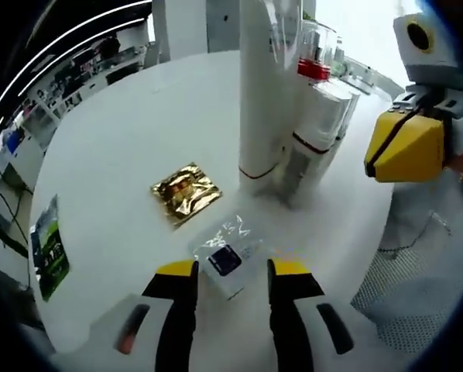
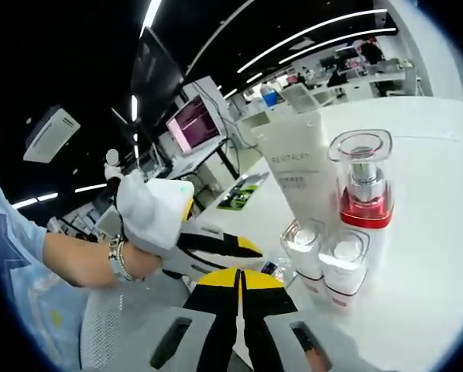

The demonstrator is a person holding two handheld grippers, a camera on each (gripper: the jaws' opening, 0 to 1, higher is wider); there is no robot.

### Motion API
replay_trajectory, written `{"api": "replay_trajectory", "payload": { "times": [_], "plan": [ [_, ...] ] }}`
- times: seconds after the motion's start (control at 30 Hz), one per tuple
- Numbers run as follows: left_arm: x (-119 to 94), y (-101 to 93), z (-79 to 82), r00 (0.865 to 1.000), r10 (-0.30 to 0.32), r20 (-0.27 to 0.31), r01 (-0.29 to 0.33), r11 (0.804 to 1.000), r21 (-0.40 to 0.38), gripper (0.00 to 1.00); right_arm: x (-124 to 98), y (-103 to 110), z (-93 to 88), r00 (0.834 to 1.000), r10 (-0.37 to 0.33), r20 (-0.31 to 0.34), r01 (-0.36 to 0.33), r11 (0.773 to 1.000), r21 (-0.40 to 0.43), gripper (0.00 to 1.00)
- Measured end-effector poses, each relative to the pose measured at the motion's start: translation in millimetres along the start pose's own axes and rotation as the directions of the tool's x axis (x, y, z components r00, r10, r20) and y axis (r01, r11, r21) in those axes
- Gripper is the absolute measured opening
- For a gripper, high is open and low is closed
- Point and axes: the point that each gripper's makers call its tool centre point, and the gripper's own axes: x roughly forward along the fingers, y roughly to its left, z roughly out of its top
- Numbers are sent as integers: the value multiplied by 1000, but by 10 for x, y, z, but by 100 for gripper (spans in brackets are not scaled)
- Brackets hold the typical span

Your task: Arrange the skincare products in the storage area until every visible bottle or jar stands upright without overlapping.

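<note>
Here, left gripper (image 1: 231,279) is held spread, low over desk (image 1: 123,155), jaws flanking clear sachet (image 1: 228,254), apparently lined up for pickup. Right gripper (image 2: 241,288) is kept pressed together, empty. Upright bottles are clustered: white tube (image 2: 297,167), red-collared pump bottle (image 2: 363,186). Gold sachet (image 1: 185,191) is left flat.

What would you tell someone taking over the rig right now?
Left gripper: jaws open, either side of a clear sachet lying flat on the white table.
Right gripper: jaws shut, empty, raised beside the bottle group.
Standing upright, clustered: tall white tube, red-collared pump bottle, two clear-capped bottles.
Lying flat: gold sachet, green packet near the table edge.
Left to do: deal with the sachets; check the cluster for overlap.
</note>
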Motion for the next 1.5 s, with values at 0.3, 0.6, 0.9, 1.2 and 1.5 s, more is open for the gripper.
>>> {"api": "replay_trajectory", "payload": {
  "times": [0.3, 0.6, 0.9, 1.2, 1.5],
  "plan": [
    [-230, 528, 238, 987, 103, 126, -77, 978, -196, 43, 37, 10, -71, 999, 2, -32, -3, 1000, -7, 0],
    [-481, 1371, 185, 958, 265, 113, -219, 925, -310, 60, 62, 50, -131, 998, 11, -63, -14, 999, -45, 0],
    [-733, 1953, -216, 931, 355, 84, -279, 843, -461, 58, 120, 136, -142, 997, 9, -72, -22, 983, -180, 0],
    [-1069, 2310, -354, 887, 383, 257, -196, 817, -542, 47, 449, 728, 477, 998, 56, 18, -46, 935, -352, 0],
    [-1087, 2659, -450, 900, 360, 244, -174, 811, -558, 40, 1281, 864, 984, 1000, 4, 27, 8, 902, -431, 2]
  ]
}}
